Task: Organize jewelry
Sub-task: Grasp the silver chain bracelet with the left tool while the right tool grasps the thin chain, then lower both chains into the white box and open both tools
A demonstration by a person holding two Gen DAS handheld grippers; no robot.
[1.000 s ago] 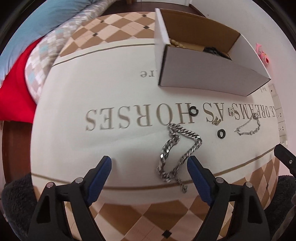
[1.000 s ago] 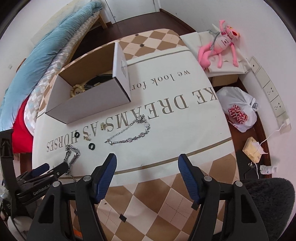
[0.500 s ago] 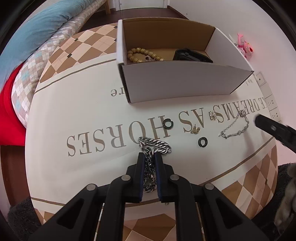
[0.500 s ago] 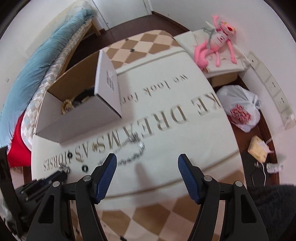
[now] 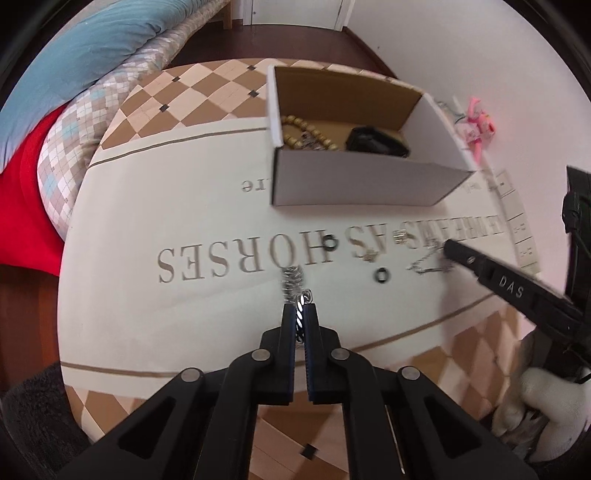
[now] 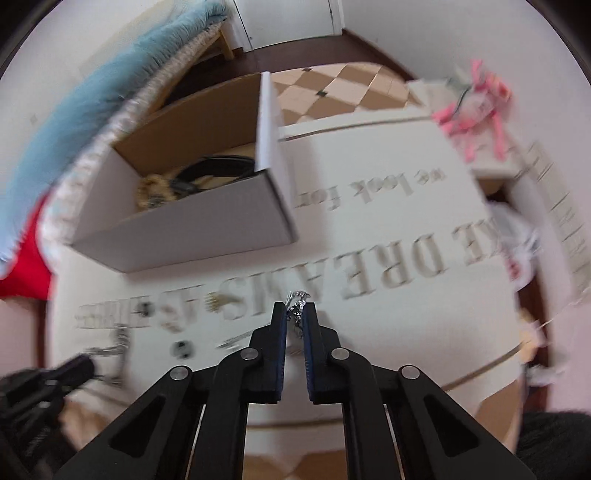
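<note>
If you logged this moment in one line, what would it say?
left tongs: shut on thick chain | right tongs: shut on thin chain | box: open

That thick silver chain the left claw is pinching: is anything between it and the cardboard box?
Only the box's near wall, which it must clear. The left gripper holds the thick silver chain; bare cloth lies between.

White walls [image 5: 424,33], dark wood floor [image 5: 295,46].

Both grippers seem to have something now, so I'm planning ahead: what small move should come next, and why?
Probably lift both a little, then carry toward the open box. The left hand-held gripper is shut on the thick silver chain, the right hand-held gripper on the thin silver bracelet, and both pieces partly lie on the tablecloth.
</note>
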